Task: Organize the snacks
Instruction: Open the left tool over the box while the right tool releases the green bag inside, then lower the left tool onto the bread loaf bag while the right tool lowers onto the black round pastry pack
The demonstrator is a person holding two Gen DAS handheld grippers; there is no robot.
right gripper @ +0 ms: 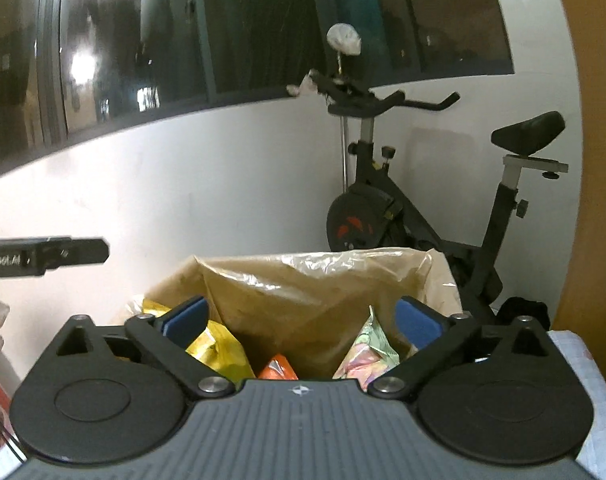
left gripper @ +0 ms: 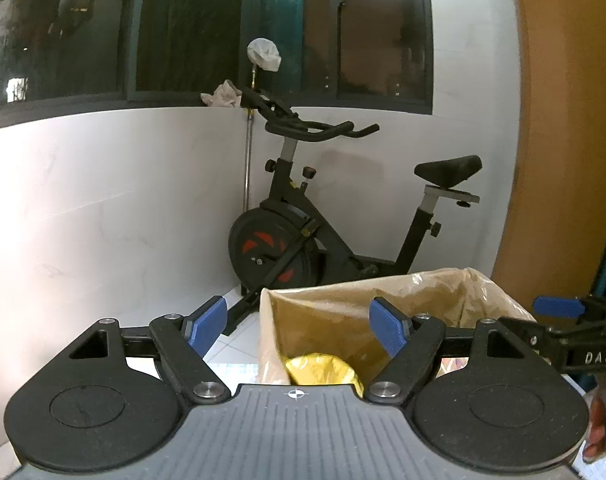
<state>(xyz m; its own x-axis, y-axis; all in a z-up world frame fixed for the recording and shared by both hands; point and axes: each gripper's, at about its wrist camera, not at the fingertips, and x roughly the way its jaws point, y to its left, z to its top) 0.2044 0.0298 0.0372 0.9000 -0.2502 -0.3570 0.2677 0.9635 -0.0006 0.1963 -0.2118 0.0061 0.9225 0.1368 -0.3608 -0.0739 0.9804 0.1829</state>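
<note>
Above the plastic-lined box [right gripper: 315, 292] we are hovering both claws, the left gripper [left gripper: 299, 326] and right gripper [right gripper: 301, 322] spread wide and empty, probably between placements; the yellow packet [right gripper: 219, 350], orange packet [right gripper: 279, 368] and pastel packet [right gripper: 369, 350] are already lying inside.

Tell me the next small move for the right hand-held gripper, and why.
Probably lower the right hand-held gripper toward the orange snack packet. Its jaws stand open and hold nothing, and the packet lies in the lined box just below them, between the yellow bag and the pastel bag.
</note>
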